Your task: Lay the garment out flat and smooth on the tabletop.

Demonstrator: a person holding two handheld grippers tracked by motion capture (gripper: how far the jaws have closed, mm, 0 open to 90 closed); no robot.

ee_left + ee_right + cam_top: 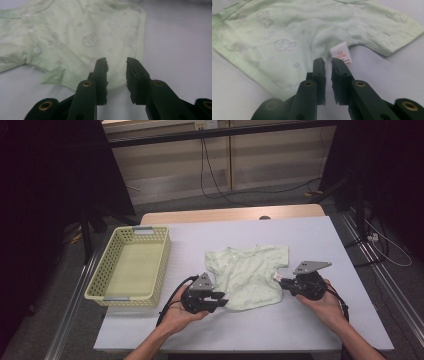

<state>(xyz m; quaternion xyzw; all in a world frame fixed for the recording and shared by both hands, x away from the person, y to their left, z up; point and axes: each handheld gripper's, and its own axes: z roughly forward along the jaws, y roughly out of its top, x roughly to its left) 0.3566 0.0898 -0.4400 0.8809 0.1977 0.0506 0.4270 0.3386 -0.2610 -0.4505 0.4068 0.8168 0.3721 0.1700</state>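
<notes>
Left gripper view shows your left gripper (116,65) with its jaws a little apart and nothing pinched between them; the tips sit over the lower hem of the shirt (75,40), and through the gap you can see cloth and bare table. Your right gripper (327,65) has its jaws nearly together with just a thin slit left, and no cloth is caught there either; its tips stand right at the side edge of the shirt, just beside the white label (341,53) sticking out under the sleeve.

From above, your left gripper (220,298) meets the shirt (248,275) at its lower left corner, and your right gripper (283,281) meets it at the right side, below the right sleeve. So the shirt lies between your two hands, each set of tips at its border.

The shirt is pale green with a faint print and lies spread flat. Its neck points away from you toward the far edge of the table (310,330), its hem toward you, so its long axis runs near to far, tilted slightly. The sleeves spread out left and right.

Farther left, well apart from the shirt, a yellow basket (98,280) stands on the table.
</notes>
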